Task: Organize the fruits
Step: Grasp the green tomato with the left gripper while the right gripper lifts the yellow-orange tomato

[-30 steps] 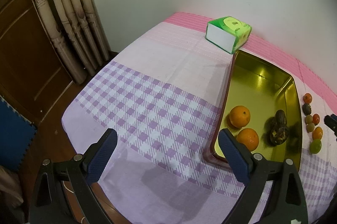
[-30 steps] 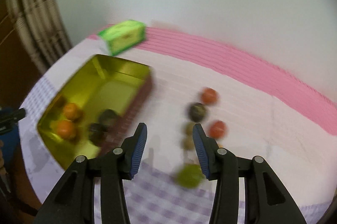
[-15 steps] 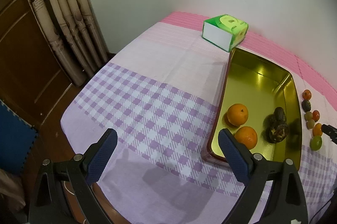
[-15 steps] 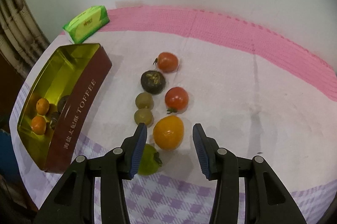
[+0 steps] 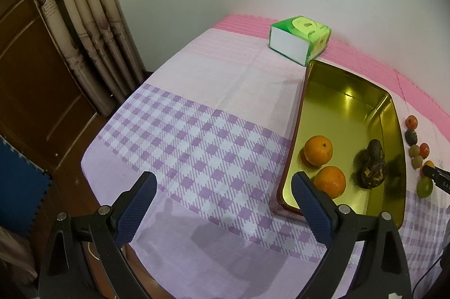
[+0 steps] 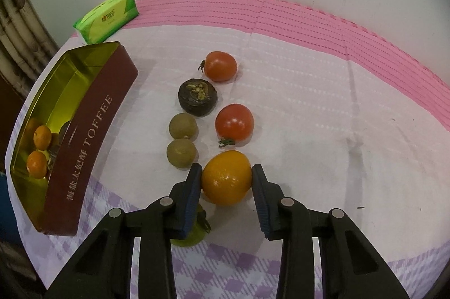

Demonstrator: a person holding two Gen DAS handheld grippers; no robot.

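A gold-lined toffee tin (image 5: 392, 113) (image 6: 92, 116) holds two oranges (image 5: 318, 150) (image 5: 329, 182) and dark fruits (image 5: 372, 163). Loose fruit lies on the cloth to its right: two red tomatoes (image 6: 220, 66) (image 6: 234, 121), a dark round fruit (image 6: 197, 97), two brownish-green fruits (image 6: 182, 126) (image 6: 181, 153), an orange-yellow fruit (image 6: 226, 176) and a green one (image 6: 191, 234) partly hidden under a finger. My right gripper (image 6: 226, 175) has its pads against both sides of the orange-yellow fruit on the table. My left gripper (image 5: 223, 210) is open and empty above the table's near-left edge.
A green tissue pack (image 5: 299, 38) (image 6: 105, 17) lies behind the tin near the wall. Curtains (image 5: 92, 26) and a wooden door (image 5: 33, 90) stand left of the table. The table's near edge (image 5: 118, 203) drops to the floor.
My right gripper has moved forward and down onto the orange-yellow fruit and narrowed around it. The left gripper's view has hardly shifted.
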